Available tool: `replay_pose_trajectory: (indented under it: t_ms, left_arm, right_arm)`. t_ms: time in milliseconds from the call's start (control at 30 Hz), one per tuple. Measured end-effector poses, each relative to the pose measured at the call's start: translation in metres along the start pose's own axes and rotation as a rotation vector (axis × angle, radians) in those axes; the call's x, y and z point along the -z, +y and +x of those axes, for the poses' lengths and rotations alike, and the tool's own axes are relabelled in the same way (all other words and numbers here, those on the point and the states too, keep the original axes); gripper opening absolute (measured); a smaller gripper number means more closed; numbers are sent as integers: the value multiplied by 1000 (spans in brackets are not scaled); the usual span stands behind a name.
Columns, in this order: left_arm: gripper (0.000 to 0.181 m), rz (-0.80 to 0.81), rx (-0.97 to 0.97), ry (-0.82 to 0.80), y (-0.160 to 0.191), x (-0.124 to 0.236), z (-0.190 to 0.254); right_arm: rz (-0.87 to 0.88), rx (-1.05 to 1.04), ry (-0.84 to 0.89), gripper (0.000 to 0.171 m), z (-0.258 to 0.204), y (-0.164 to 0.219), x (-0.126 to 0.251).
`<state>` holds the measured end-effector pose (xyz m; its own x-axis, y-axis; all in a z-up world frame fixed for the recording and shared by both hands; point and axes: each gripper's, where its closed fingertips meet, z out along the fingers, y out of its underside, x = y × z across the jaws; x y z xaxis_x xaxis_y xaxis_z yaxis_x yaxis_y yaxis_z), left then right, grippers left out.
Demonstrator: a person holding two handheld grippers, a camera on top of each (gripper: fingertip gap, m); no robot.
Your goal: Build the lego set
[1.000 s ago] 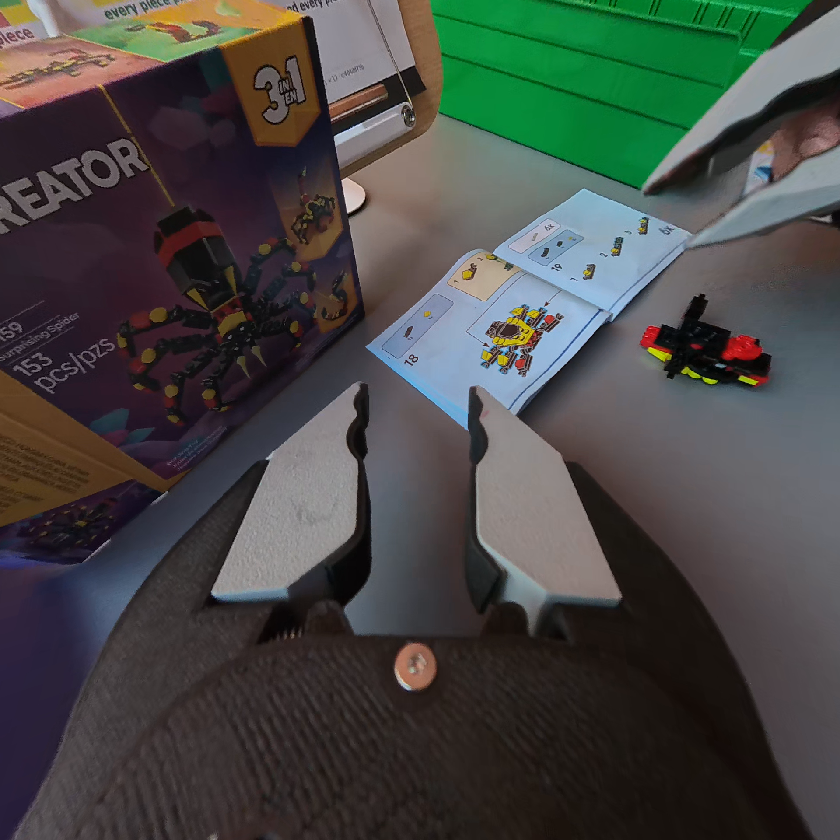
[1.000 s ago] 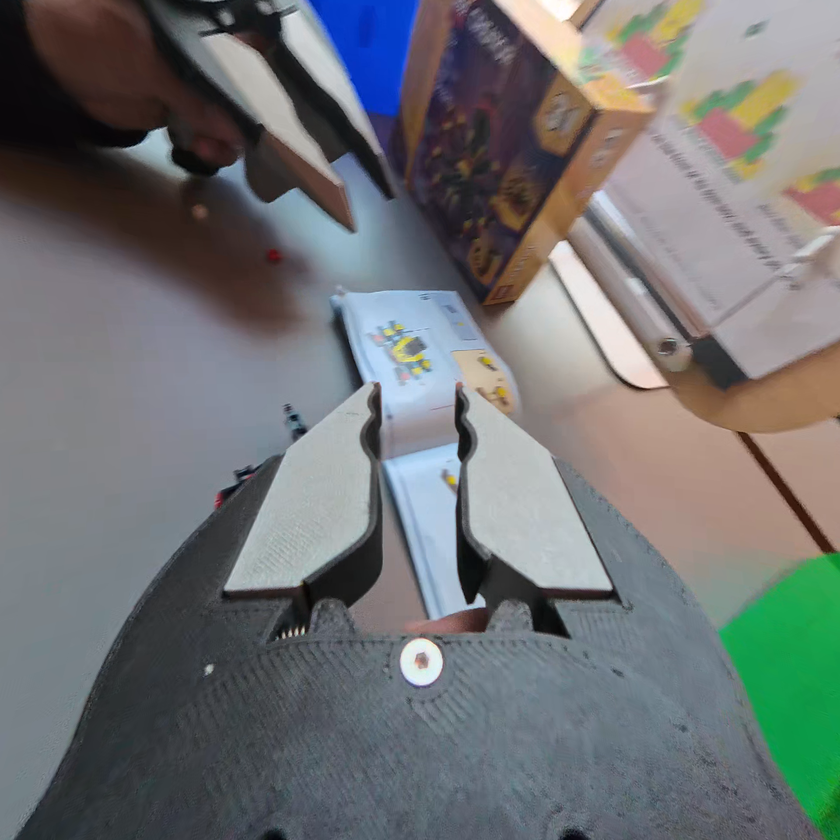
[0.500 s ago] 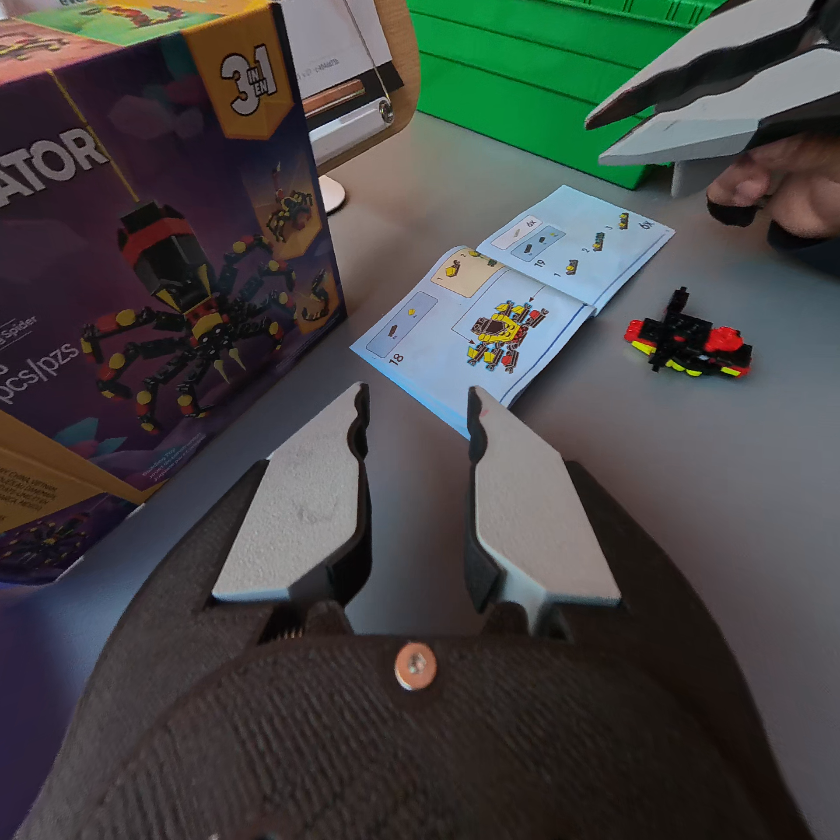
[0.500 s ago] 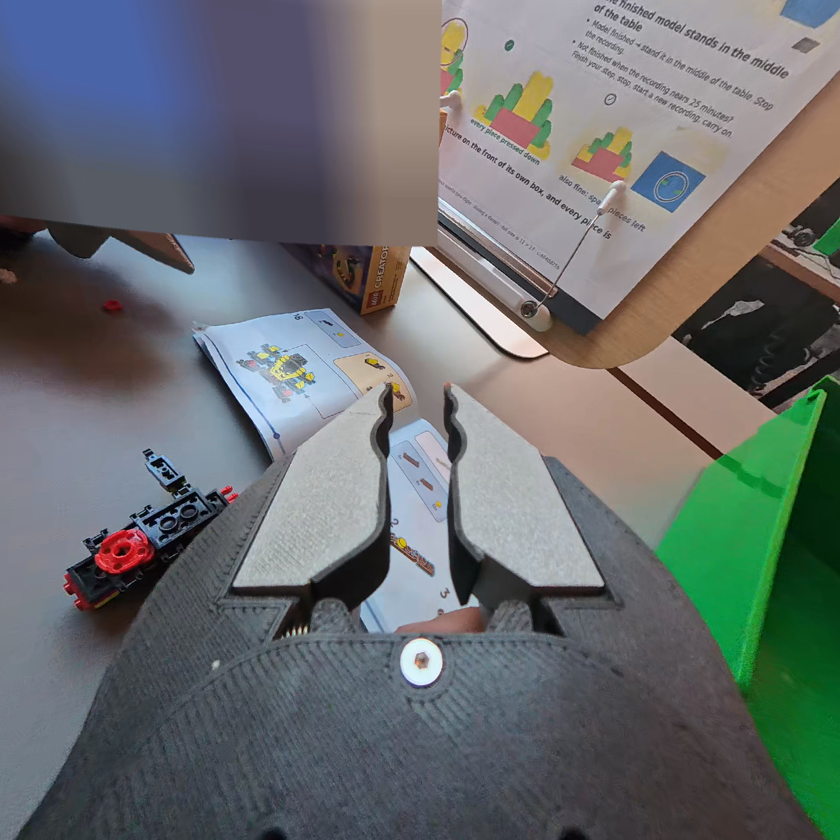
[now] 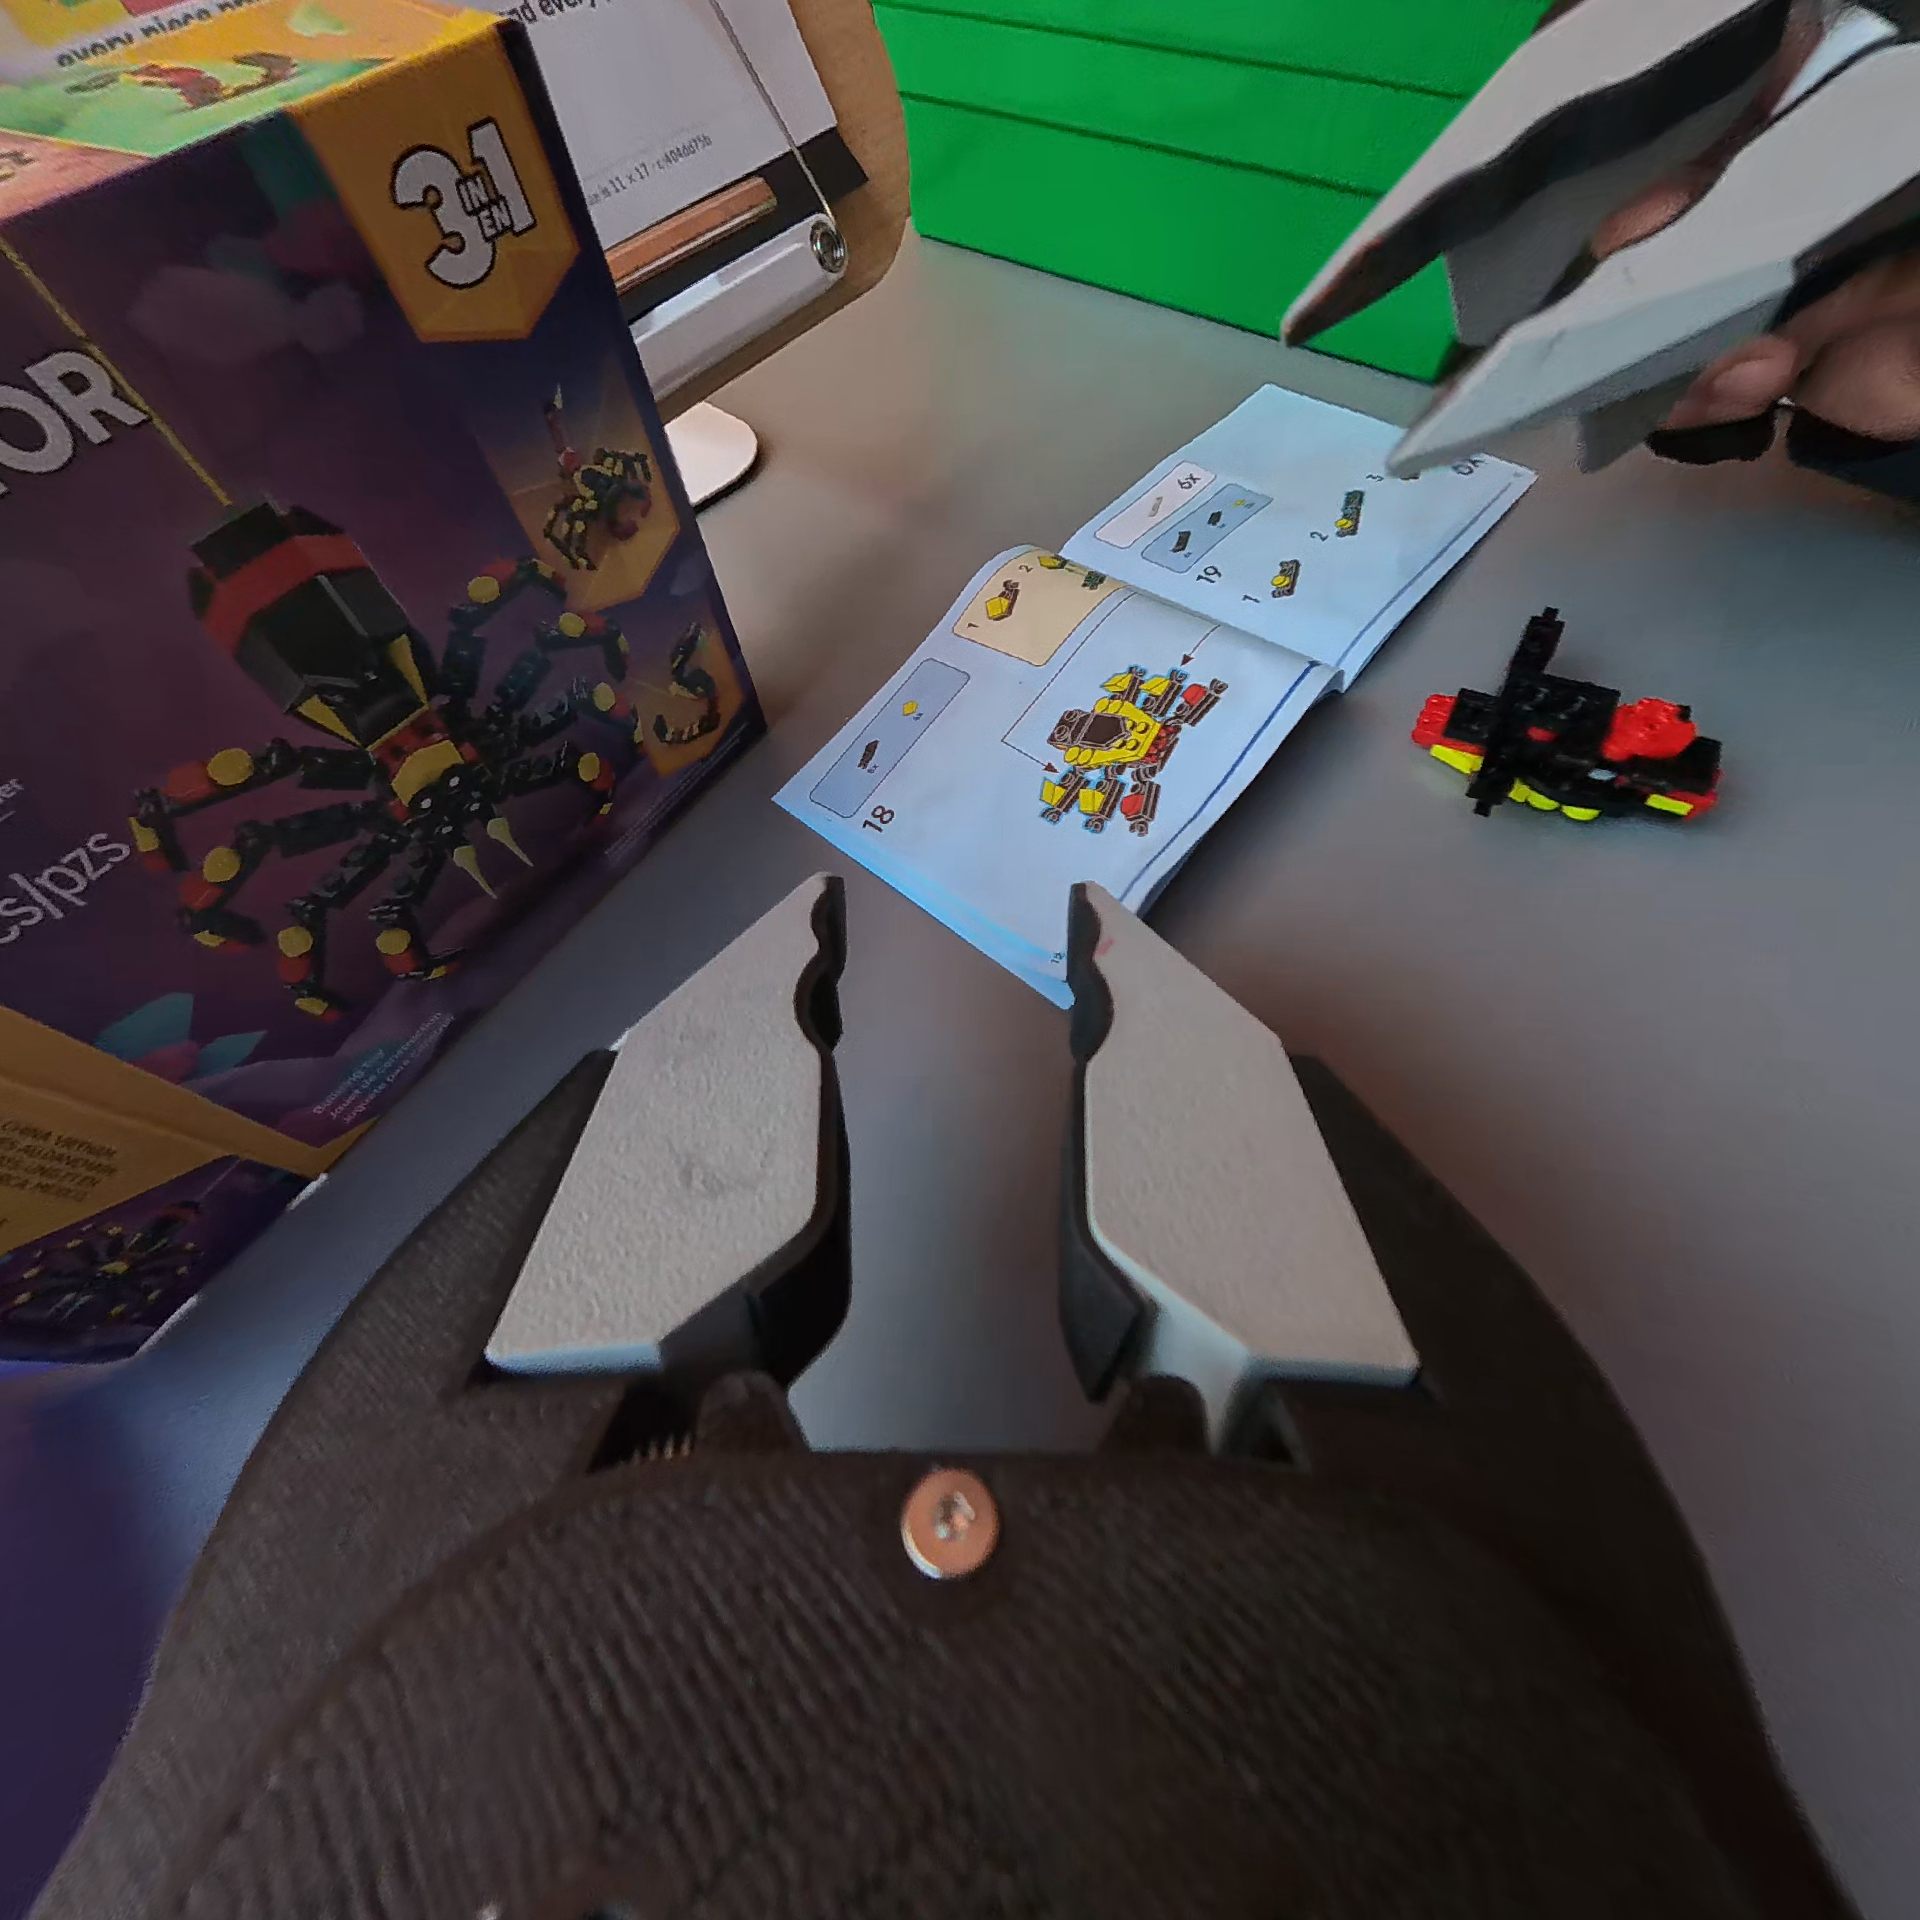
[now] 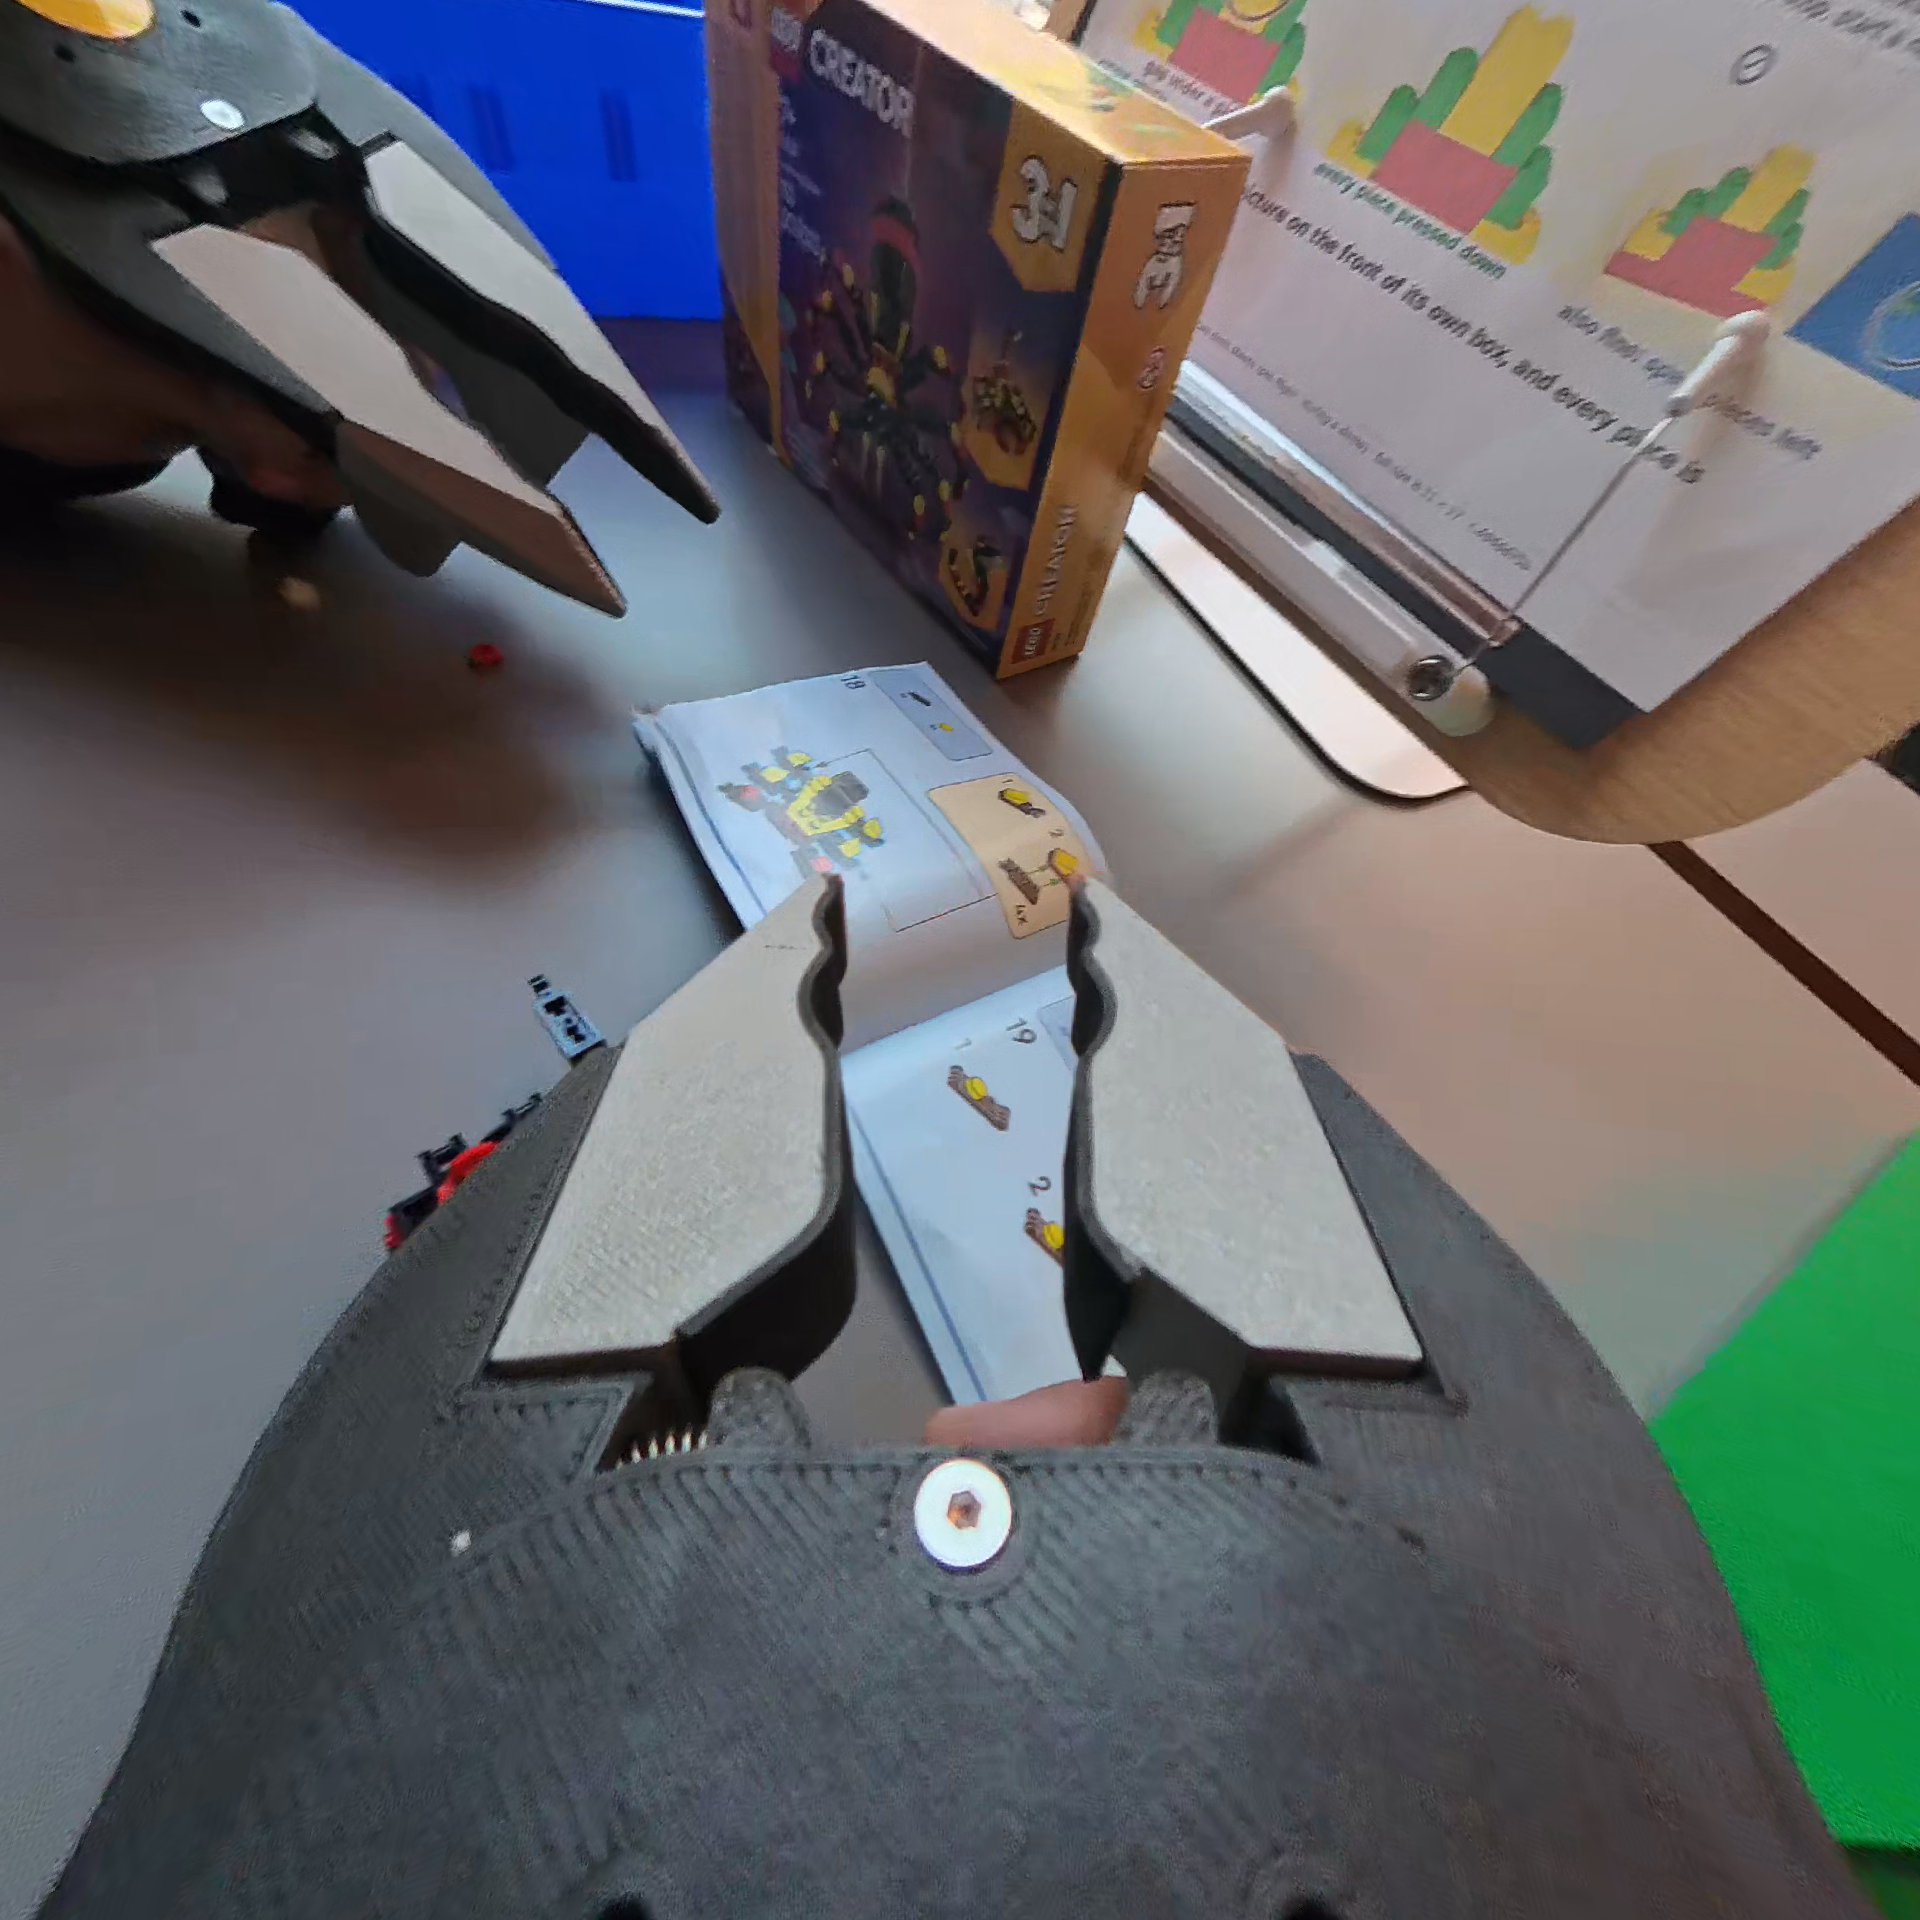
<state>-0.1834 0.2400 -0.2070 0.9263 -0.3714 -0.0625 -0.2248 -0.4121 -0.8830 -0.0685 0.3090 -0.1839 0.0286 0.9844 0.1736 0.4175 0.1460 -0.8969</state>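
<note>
My left gripper [image 5: 951, 940] hangs over the grey table [image 5: 1507, 1091], jaws parted and empty, its tips near the corner of the open booklet [image 5: 1122, 717]. My right gripper [image 6: 951, 935] is also parted and holds nothing; it hovers above the booklet's [image 6: 935, 935] near page. The half-built model [image 5: 1564, 743], black with red and yellow pieces, lies on the table just right of the booklet in the left wrist view, clear of both grippers. In the right wrist view only its edge [image 6: 447, 1174] shows beside my gripper's body. The set's box [image 5: 343, 582] stands upright left of the booklet. A small red piece [image 6: 484, 656] lies alone on the table beneath the left gripper's tips. A green bin [image 5: 1143, 177] sits behind the booklet, and an instruction board [image 6: 1558, 312] leans beside the box.
</note>
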Motion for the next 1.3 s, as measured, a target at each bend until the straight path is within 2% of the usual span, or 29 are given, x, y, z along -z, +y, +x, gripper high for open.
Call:
replay_pose_trajectory:
  t_ms: [200, 267, 433, 567, 633, 733, 833, 900, 967, 1100, 1233, 1300]
  left_arm:
    - [41, 12, 36, 12, -2, 2, 0]
    - [40, 17, 43, 26, -3, 1, 4]
    - [40, 2, -3, 13, -2, -1, 8]
    - [40, -10, -32, 5, 0, -2, 10]
    - [40, -16, -42, 3, 0, -3, 11]
    - [39, -22, -51, -1, 1, -3, 12]
    - [39, -25, -54, 0, 1, -4, 12]
    - [39, -28, -58, 2, 2, -4, 13]
    - [39, -29, -64, 1, 2, -4, 13]
    - [39, -37, -82, -1, 3, -5, 15]
    - [39, -46, -102, -3, 4, -6, 17]
    - [39, -52, -108, -4, 5, -7, 17]
  right_arm:
    - [-186, 132, -362, 45, -62, 28, 10]
    - [-221, 187, -390, 46, -68, 35, 18]
    - [-243, 212, -524, 32, -86, 40, 40]
    - [-217, 140, -558, 42, -98, 31, 39]
    - [-153, 169, -590, 39, -115, 17, 37]
    - [-230, 273, -562, 39, -126, 32, 27]
    - [-371, 360, -576, 21, -126, 64, 28]
    - [-412, 347, -580, 7, -119, 68, 36]
    - [-453, 350, -527, 11, -101, 73, 45]
    - [-398, 313, -525, 12, -86, 70, 59]
    - [-313, 267, -411, 31, -65, 52, 54]
    - [-308, 274, -314, 47, -52, 51, 43]
